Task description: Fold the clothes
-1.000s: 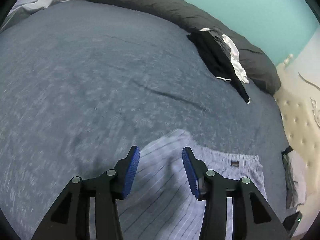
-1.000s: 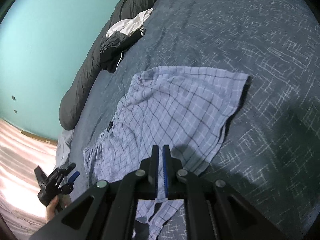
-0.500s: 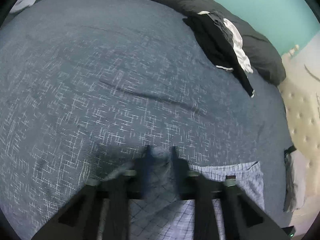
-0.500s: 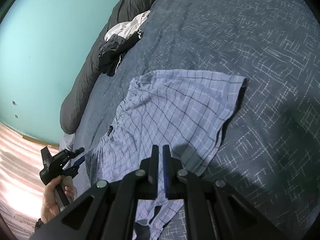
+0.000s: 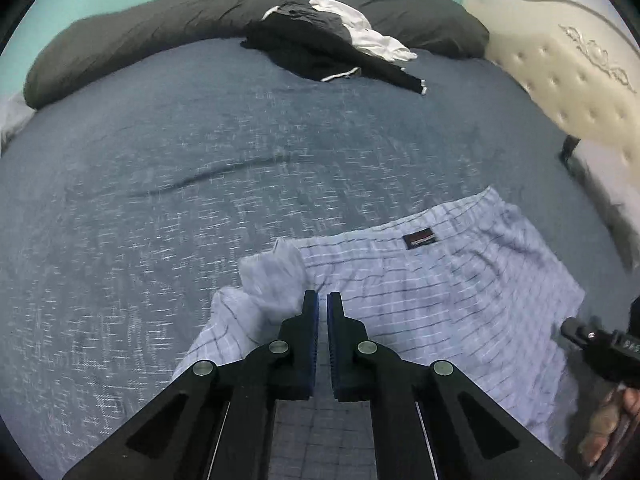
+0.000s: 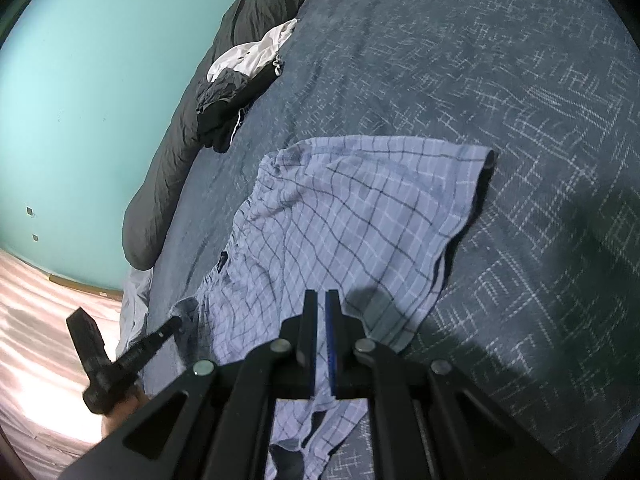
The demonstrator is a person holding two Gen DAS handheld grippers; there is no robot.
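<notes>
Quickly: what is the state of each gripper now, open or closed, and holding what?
Left gripper: just closed on a bunched corner of the shorts.
Right gripper: closed on the shorts' hem.

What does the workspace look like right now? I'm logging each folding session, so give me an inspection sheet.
Surface: dark blue bedspread with pale flecks, one long crease.
Job's things: light blue checked shorts spread flat on it, one waistband corner bunched up at the left gripper.
Clutter: heap of black and white clothes against a long dark grey pillow.
Grippers: left gripper has just closed on the bunched corner of the shorts; right gripper shut on the hem of the shorts.
Cables: nothing seen.
Surroundings: turquoise wall, cream tufted headboard, pale floor.
</notes>
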